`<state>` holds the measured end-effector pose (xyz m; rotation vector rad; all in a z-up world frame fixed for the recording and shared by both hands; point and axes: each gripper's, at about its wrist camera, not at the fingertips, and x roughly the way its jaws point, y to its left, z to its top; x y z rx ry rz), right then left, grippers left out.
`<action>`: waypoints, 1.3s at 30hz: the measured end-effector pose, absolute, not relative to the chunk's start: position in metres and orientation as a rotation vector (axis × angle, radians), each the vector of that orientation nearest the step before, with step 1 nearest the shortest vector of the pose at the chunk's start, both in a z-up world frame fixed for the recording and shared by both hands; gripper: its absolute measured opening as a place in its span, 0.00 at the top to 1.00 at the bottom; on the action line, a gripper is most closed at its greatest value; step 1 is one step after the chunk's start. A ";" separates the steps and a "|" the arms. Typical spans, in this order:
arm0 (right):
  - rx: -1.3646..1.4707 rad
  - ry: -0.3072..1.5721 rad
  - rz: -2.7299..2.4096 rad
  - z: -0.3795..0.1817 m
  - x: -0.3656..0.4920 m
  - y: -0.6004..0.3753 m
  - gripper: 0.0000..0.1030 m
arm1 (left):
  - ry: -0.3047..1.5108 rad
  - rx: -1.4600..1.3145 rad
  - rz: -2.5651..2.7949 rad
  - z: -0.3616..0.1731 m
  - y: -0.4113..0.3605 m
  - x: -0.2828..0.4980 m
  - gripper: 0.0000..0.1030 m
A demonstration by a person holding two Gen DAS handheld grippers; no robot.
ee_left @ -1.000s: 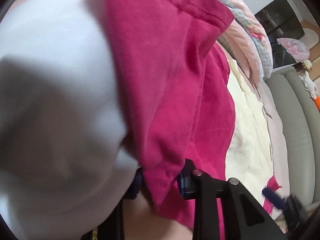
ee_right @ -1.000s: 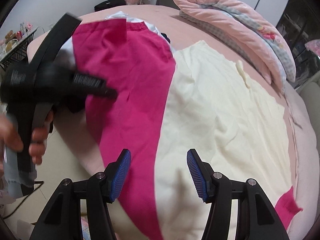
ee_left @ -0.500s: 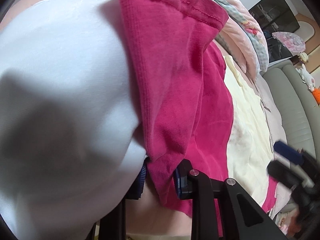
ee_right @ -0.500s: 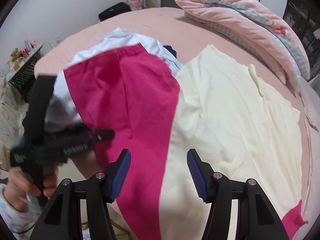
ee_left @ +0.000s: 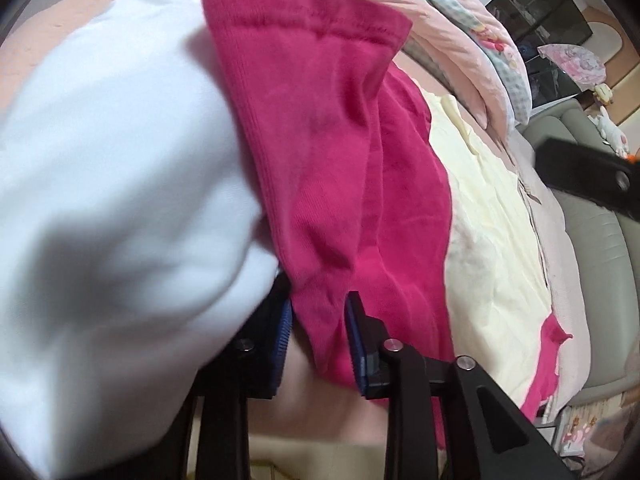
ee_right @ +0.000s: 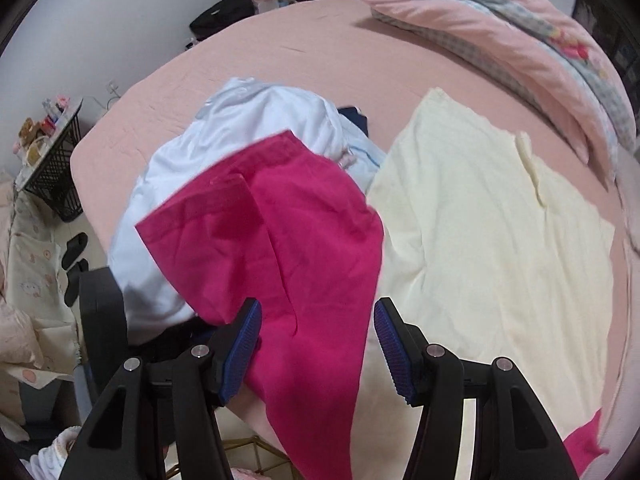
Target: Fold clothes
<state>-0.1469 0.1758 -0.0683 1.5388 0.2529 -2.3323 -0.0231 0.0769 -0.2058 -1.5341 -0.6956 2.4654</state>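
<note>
A magenta garment (ee_left: pixel 320 168) lies on the pink bed, partly over a white garment (ee_left: pixel 112 152) and beside a cream cloth (ee_left: pixel 492 240). My left gripper (ee_left: pixel 318 328) has its blue pads around the magenta garment's lower edge, jaws narrowly apart with cloth between them. In the right wrist view the magenta garment (ee_right: pixel 288 248) lies folded over itself, the white garment (ee_right: pixel 248 120) behind it and the cream cloth (ee_right: pixel 480 216) to the right. My right gripper (ee_right: pixel 318 344) is open above the magenta garment's near edge, holding nothing.
A rolled pink quilt (ee_right: pixel 500 40) lies along the far right of the bed (ee_right: pixel 280 32). A black basket (ee_right: pixel 52 172) stands on the floor at left. A grey sofa (ee_left: pixel 600 248) is beyond the bed's right side.
The magenta garment's left part has been folded over toward the right. My left gripper's jaws have opened slightly around the cloth. The right gripper pulled back and higher.
</note>
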 end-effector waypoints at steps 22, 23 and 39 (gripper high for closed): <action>1.673 0.093 -2.204 -0.054 -0.195 0.147 0.44 | -0.279 -1.305 2.759 -0.141 0.049 -0.035 0.45; 1.676 0.099 -2.201 -0.054 -0.197 0.146 0.44 | -0.272 -1.298 2.760 -0.140 0.048 -0.035 0.45; 1.752 0.149 -2.143 -0.060 -0.226 0.131 0.44 | -0.201 -1.286 2.759 -0.138 0.049 -0.058 0.45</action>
